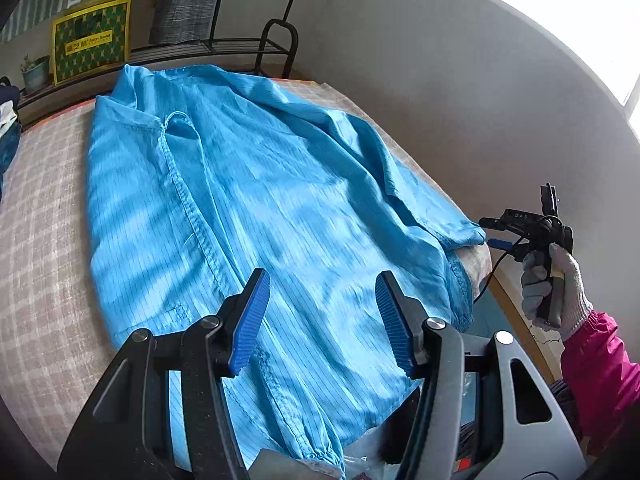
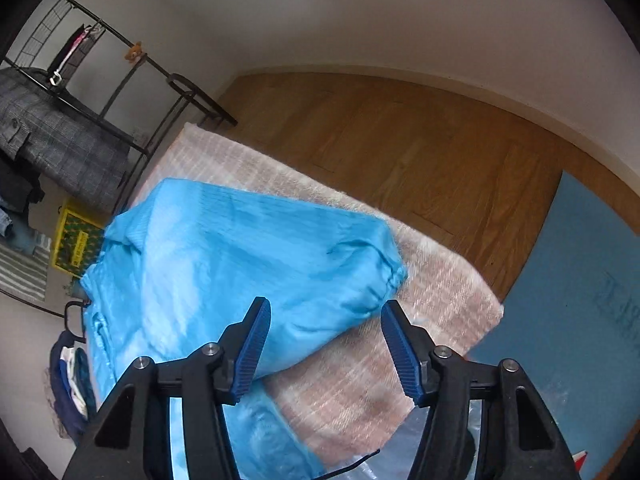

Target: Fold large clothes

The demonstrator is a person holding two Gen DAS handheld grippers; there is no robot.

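Blue garment (image 1: 256,216) lies spread front-up across the checked pink cloth (image 1: 44,248) covering the tabletop, collar at the far end by the metal rack (image 1: 256,40), one sleeve folded in along the right side with its cuff near the tabletop's right corner. Your left gripper (image 1: 323,322) hangs over the near hem, jaws open and empty, nothing but fabric below them — well placed, I'd say, to pin or pinch that hem. Out to the right, your gloved hand (image 1: 554,284) carries the right gripper (image 2: 326,348) just off the tabletop's edge; from its own camera the jaws stand apart with nothing between them, aimed at the sleeve's lower edge. That approach looks chosen to catch the sleeve for the next fold. No grip yet on either side.
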